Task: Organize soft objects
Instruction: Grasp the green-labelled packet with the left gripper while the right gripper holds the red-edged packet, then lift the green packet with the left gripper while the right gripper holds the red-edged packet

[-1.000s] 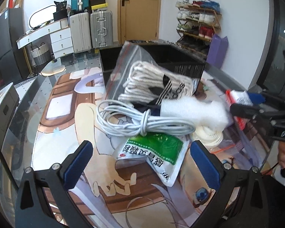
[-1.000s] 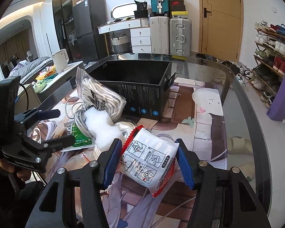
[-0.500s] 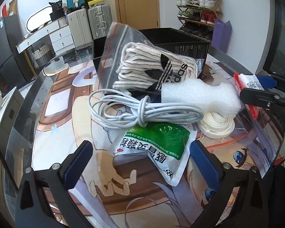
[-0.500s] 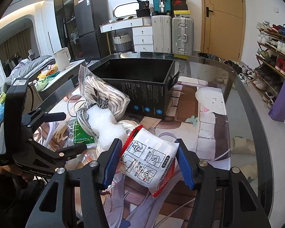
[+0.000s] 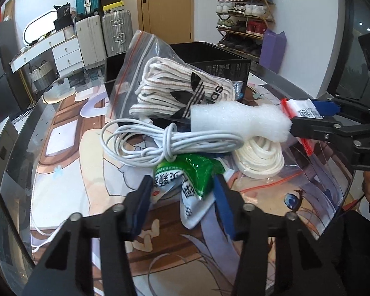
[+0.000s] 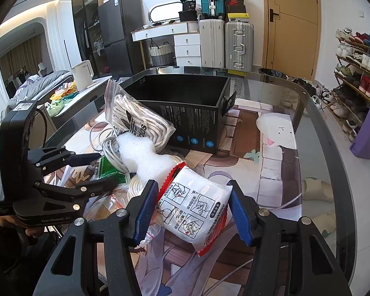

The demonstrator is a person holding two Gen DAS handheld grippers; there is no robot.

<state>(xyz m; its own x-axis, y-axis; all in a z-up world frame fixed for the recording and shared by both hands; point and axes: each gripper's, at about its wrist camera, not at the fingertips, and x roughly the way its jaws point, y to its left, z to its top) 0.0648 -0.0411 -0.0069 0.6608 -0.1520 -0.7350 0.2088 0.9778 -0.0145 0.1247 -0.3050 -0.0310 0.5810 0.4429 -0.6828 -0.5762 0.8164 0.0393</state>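
Observation:
My left gripper (image 5: 182,197) is shut on a green and white sachet (image 5: 188,176) at the near edge of the pile. Behind it lie a coiled white cable (image 5: 165,143), a white foam piece (image 5: 236,123), a zip bag of white laces (image 5: 177,88) and a flat white coil (image 5: 259,157). My right gripper (image 6: 192,204) is shut on a white and red packet (image 6: 194,207) and holds it just right of the pile; it also shows in the left wrist view (image 5: 315,118). The left gripper shows in the right wrist view (image 6: 103,170).
An open black box (image 6: 185,108) stands behind the pile on the glass table (image 6: 313,148) with its printed mat. Suitcases (image 6: 224,42), a white drawer unit and a shoe rack (image 6: 357,69) stand beyond the table's edges.
My left gripper has moved forward and closed on the green sachet, crumpling it. My right gripper still holds the white packet and has hardly moved.

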